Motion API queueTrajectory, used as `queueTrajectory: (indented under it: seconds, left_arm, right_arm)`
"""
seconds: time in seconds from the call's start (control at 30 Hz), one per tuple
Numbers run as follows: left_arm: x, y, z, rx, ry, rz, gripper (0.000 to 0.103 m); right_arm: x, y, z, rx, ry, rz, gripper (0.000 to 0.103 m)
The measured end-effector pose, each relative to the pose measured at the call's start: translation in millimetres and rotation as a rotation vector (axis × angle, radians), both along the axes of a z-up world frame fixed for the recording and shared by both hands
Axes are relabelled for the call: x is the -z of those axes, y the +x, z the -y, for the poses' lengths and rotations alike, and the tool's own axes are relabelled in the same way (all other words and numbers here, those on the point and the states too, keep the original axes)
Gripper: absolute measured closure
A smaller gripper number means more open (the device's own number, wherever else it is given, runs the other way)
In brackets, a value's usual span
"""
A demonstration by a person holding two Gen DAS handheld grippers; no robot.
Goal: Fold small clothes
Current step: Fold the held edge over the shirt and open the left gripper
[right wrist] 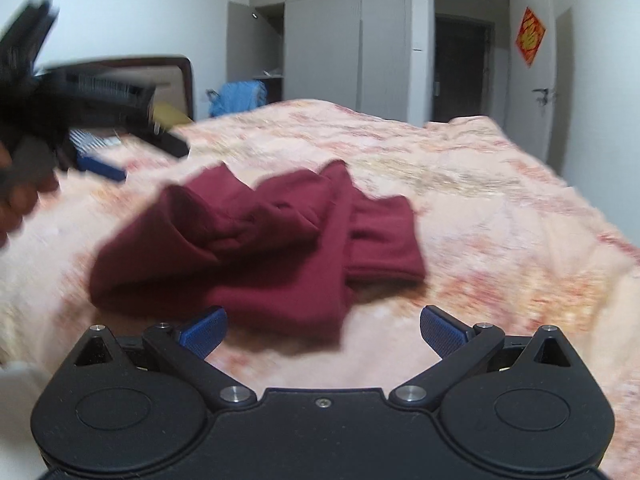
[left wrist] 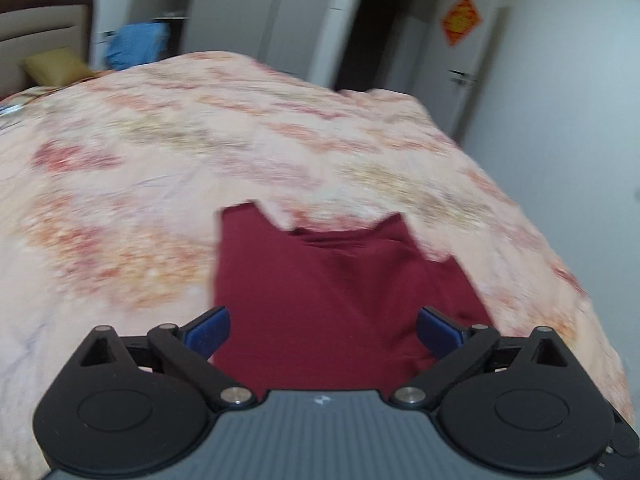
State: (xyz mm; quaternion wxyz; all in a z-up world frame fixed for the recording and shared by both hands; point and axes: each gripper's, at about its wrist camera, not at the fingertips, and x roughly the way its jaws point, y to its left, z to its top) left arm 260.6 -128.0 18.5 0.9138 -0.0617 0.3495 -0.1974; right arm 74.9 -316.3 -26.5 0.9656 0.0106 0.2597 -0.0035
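Readable text: none | red diamond sign (right wrist: pixel 531 36) on the door (right wrist: pixel 538 80): gold character, too blurred to read

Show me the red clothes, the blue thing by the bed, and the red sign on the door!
red clothes (right wrist: pixel 256 248): right wrist view, middle folds.
blue thing (right wrist: pixel 238 98): right wrist view, its middle.
red sign (right wrist: pixel 530 36): right wrist view, centre.
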Motion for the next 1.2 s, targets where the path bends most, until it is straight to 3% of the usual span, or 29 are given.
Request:
queueTrajectory:
  seconds: [0.2,0.3,0.4,0.47,0.67,0.8,1.0,1.2]
  left_arm:
    - [28,14,-51,-0.203,0.033,-0.115,0.001]
    - [44,6,-62,-0.212,0.013,-0.162,0.001]
    - [57,-9,-62,-0.198,0.001,-0.161,0.001]
    - [64,-17,-58,-0.182,0.016,-0.159,0.0]
    - [80,-36,-41,-0.129,0.089,-0.15,0.001]
    - [80,-44,-37,-0.106,0.115,-0.137,0.001]
    - [80,-46,-40,-0.106,0.104,-0.145,0.001]
    - [77,-46,-47,-0.123,0.078,-0.174,0.001]
  right_arm:
    - [-15,28,2,-0.1,0.25,0.006,0.0]
    - [-20,45,5,-0.072,0.372,-0.002,0.001]
    - [-20,58,10,-0.011,0.524,-0.029,0.0]
    - [-19,63,8,0.022,0.573,-0.058,0.0]
    - [-3,64,-7,0.128,0.461,-0.176,0.001]
    - [9,47,-14,0.104,0.362,-0.184,0.001]
    - [-5,37,-2,0.07,0.491,-0.125,0.001]
    - [-11,63,-15,0.035,0.505,-0.13,0.001]
